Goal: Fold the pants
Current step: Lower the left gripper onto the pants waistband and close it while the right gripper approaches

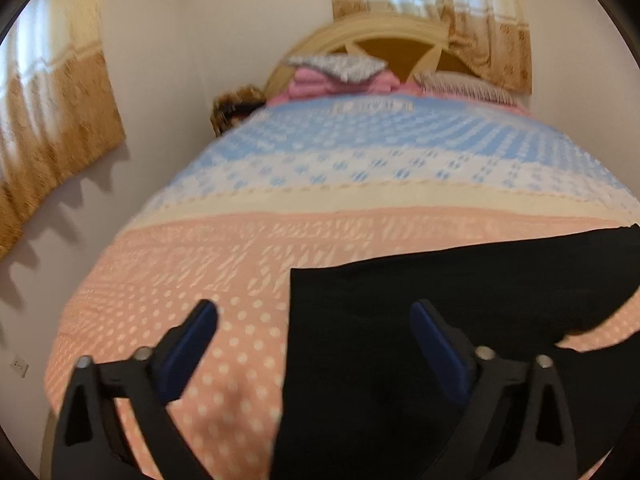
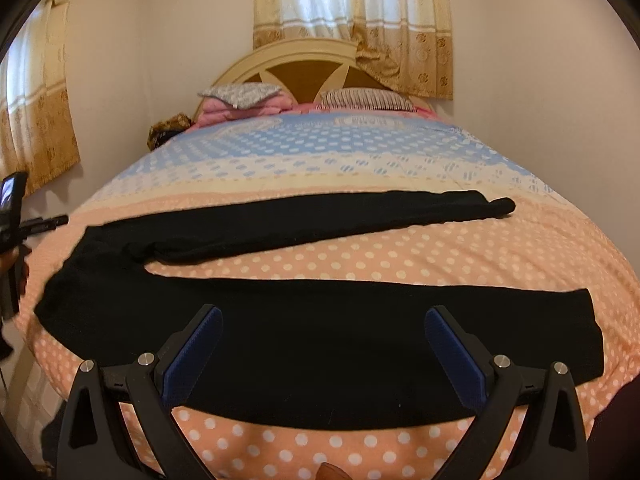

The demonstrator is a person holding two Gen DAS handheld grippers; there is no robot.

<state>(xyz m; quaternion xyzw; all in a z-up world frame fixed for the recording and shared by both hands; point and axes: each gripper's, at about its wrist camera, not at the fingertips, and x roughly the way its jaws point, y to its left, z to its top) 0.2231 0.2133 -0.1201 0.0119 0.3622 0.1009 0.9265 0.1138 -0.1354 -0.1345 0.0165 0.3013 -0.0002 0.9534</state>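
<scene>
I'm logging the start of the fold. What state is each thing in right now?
pants: spread flat on the bed, unfolded, legs apart in a V.
left gripper: jaws open, empty, over the pants' waist end.
right gripper: jaws open, empty, above the near leg.
bedspread: smooth under the pants.
curtains: drawn shut.
pillows: stacked at the headboard.

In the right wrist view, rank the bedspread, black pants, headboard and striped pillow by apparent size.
1. bedspread
2. black pants, near the camera
3. headboard, far off, so true size unsure
4. striped pillow
</scene>
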